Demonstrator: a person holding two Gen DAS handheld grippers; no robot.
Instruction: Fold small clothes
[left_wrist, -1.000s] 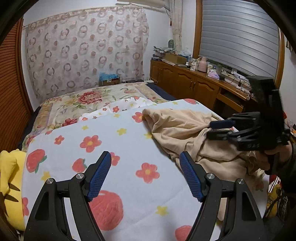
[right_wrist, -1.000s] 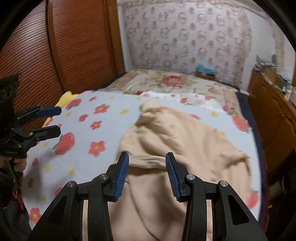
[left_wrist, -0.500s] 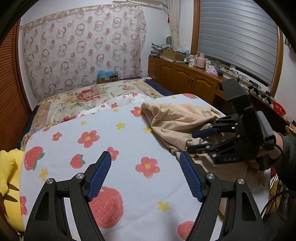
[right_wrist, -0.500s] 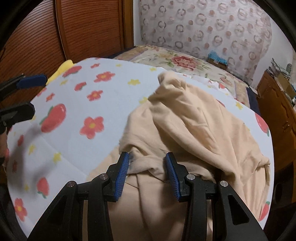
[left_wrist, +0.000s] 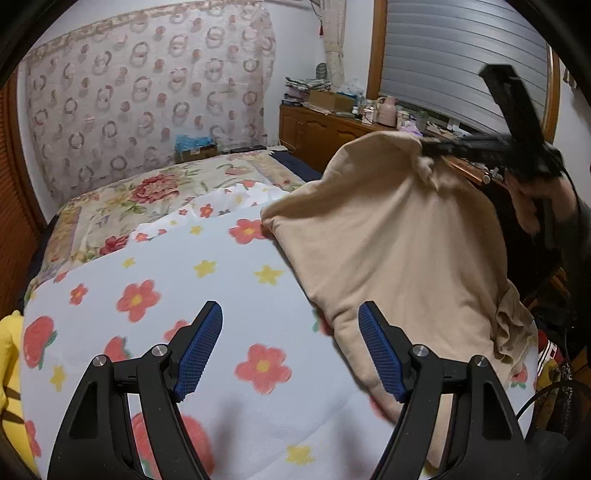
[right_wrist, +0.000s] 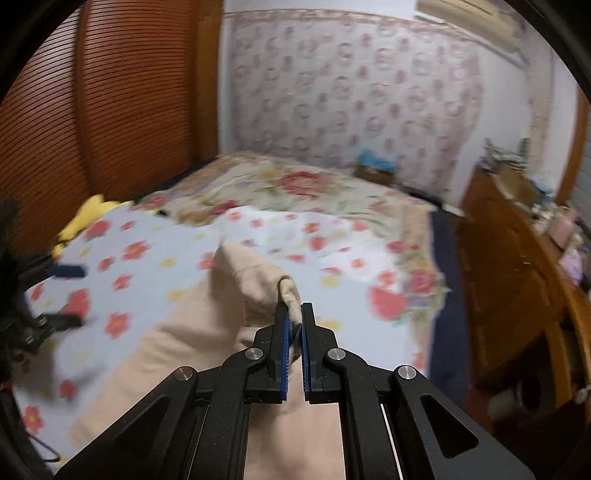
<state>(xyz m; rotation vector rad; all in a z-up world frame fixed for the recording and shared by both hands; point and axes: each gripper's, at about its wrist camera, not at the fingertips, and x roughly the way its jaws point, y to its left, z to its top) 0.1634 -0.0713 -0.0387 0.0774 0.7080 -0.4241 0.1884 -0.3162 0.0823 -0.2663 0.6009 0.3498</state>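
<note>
A beige garment (left_wrist: 388, 236) lies on the right side of the flowered sheet (left_wrist: 184, 295) and is pulled up into a peak. My right gripper (right_wrist: 294, 308) is shut on a fold of the beige garment (right_wrist: 255, 291) and holds it lifted above the bed; in the left wrist view that right gripper (left_wrist: 428, 149) sits at the upper right with cloth bunched at its tips. My left gripper (left_wrist: 290, 345) stands open low over the sheet, its right pad close beside the garment's near edge, with nothing between the pads.
A yellow plush toy (left_wrist: 9, 350) lies at the bed's left edge. A wooden cabinet (left_wrist: 325, 129) loaded with clutter runs along the right wall. A slatted wooden wardrobe (right_wrist: 92, 103) stands on the left. A floral quilt (left_wrist: 147, 192) covers the far part of the bed.
My right gripper closed on a fold of the beige garment and rose, pulling the cloth up into a peak. My left gripper drifted slightly toward the garment and stayed open.
</note>
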